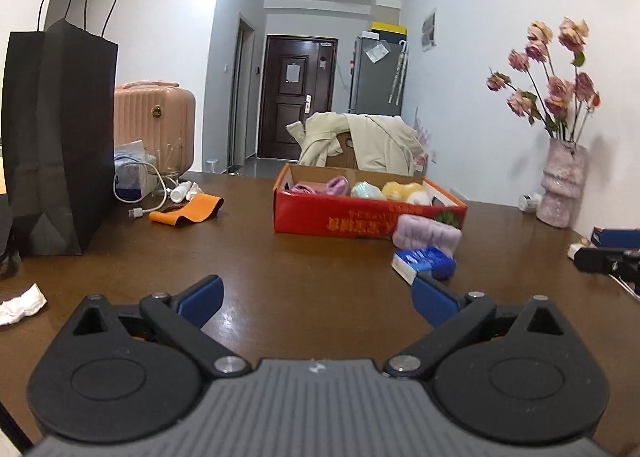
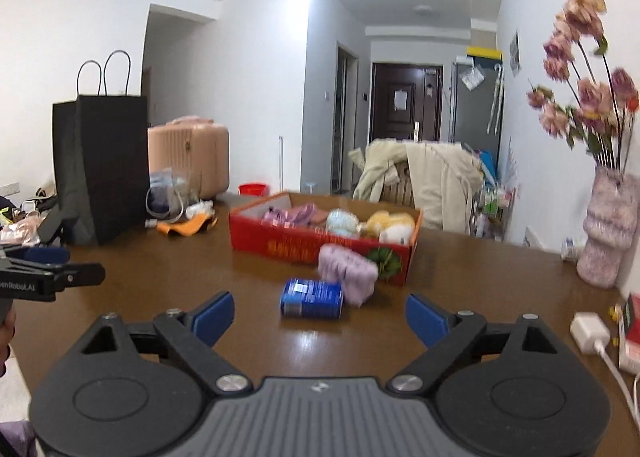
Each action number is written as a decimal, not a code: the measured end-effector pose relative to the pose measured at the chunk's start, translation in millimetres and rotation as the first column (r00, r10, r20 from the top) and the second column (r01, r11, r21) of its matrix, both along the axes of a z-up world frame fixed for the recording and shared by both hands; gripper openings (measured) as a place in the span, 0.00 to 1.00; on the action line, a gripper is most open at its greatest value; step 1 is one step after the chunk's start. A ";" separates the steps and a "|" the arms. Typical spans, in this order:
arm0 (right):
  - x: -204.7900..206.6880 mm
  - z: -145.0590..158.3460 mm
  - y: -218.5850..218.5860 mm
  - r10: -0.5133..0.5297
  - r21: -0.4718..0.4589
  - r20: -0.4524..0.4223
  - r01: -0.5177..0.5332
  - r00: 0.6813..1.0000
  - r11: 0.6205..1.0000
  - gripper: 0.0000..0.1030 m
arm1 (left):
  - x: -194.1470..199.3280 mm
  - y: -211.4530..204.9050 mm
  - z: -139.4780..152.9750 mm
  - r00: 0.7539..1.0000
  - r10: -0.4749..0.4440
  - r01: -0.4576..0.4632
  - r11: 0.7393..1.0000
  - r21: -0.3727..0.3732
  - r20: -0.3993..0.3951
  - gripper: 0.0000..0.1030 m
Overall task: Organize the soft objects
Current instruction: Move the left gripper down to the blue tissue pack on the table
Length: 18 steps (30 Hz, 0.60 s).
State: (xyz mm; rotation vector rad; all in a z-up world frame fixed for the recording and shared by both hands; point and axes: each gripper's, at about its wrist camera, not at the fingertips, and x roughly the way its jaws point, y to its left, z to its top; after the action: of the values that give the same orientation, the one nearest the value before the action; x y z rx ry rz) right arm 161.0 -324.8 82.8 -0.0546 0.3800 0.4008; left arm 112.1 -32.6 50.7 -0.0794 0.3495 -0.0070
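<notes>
Both grippers hover wide open above a brown wooden table (image 1: pixel 304 281), neither holding nor touching anything. Seen from its own camera, the left gripper (image 1: pixel 318 299) has its blue pads (image 1: pixel 202 299) spread far apart over bare tabletop; the right gripper (image 2: pixel 320 315) is spread just as wide, with a blue tissue pack (image 2: pixel 312 298) lying on the table ahead, between its fingers. A lilac fuzzy soft item (image 2: pixel 349 272) sits touching the pack's far side and against the front wall of a red cardboard box (image 2: pixel 280 243). Inside the box lie several soft items: pink-purple ones (image 2: pixel 296 214) at the left, then a pale green ball (image 2: pixel 341 222), a yellow one (image 2: pixel 390 222) and a white one (image 2: pixel 396 235) toward the right end. An orange cloth (image 1: pixel 188 209) lies on the table left of the box, near a tall black paper bag (image 1: pixel 60 137). A vase of pink flowers (image 1: pixel 560 185) stands at the table's right edge.
</notes>
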 end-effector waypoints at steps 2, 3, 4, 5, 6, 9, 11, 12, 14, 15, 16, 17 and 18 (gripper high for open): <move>-5.7 -8.2 -0.8 -0.004 0.015 -0.025 0.005 1.000 1.000 0.90 | -1.5 -2.3 -4.5 1.000 0.000 0.000 1.000 -0.014 -0.006 1.00; -7.0 -12.2 -1.0 -0.010 0.018 -0.036 0.011 0.999 1.000 0.90 | -0.1 -4.2 -7.1 1.000 -0.004 0.003 1.000 -0.020 -0.016 1.00; -8.4 -16.2 -1.5 -0.017 0.020 -0.044 0.018 0.999 1.000 0.90 | 2.4 -6.3 -8.7 1.000 -0.009 0.009 1.000 -0.022 -0.026 1.00; -9.2 -18.7 -1.5 -0.021 0.021 -0.053 0.022 0.998 1.000 0.90 | 3.6 -8.8 -10.6 0.999 -0.018 0.017 1.000 -0.020 -0.032 1.00; -8.9 -20.8 -2.5 -0.020 0.024 -0.060 0.022 0.998 0.999 0.90 | 4.9 -10.2 -11.8 0.999 -0.026 0.025 1.000 -0.016 -0.035 1.00; -3.6 -23.1 -3.9 -0.025 0.040 -0.072 0.028 0.997 0.999 0.90 | 11.9 -13.3 -13.3 0.998 -0.042 0.041 0.999 -0.015 -0.043 1.00; 5.4 -24.0 -3.8 -0.023 0.052 -0.079 0.027 0.997 0.998 0.89 | 21.1 -14.0 -14.8 0.998 -0.038 0.036 0.999 -0.027 -0.054 0.99; 11.4 -23.8 -3.5 -0.021 0.055 -0.085 0.026 0.996 0.998 0.89 | 27.1 -14.9 -15.4 0.997 -0.040 0.038 0.999 -0.035 -0.062 0.99; 25.1 -24.3 -1.7 -0.022 0.058 -0.100 0.028 0.995 0.998 0.87 | 41.4 -18.4 -16.7 0.995 -0.052 0.047 0.997 -0.057 -0.082 0.95; 34.1 -24.8 -0.9 -0.020 0.058 -0.111 0.027 0.994 0.998 0.83 | 48.8 -20.4 -16.9 0.995 -0.057 0.051 0.997 -0.066 -0.088 0.90; 43.7 -25.3 0.0 -0.019 0.060 -0.123 0.027 0.992 0.998 0.80 | 57.7 -22.9 -16.8 0.993 -0.065 0.058 0.995 -0.075 -0.096 0.87; 53.0 -25.9 0.7 -0.017 0.065 -0.136 0.026 0.991 0.998 0.79 | 68.6 -25.3 -16.7 0.992 -0.074 0.065 0.994 -0.089 -0.106 0.80; 62.9 -26.3 2.8 -0.019 0.067 -0.149 0.030 0.989 0.997 0.75 | 78.9 -27.8 -16.7 0.990 -0.080 0.068 0.992 -0.102 -0.116 0.75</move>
State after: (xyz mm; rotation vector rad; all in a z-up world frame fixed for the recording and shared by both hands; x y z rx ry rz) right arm 223.9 -322.0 56.5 0.0480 0.5129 0.3947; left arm 191.0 -60.4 34.0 -0.1646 0.4719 -0.0937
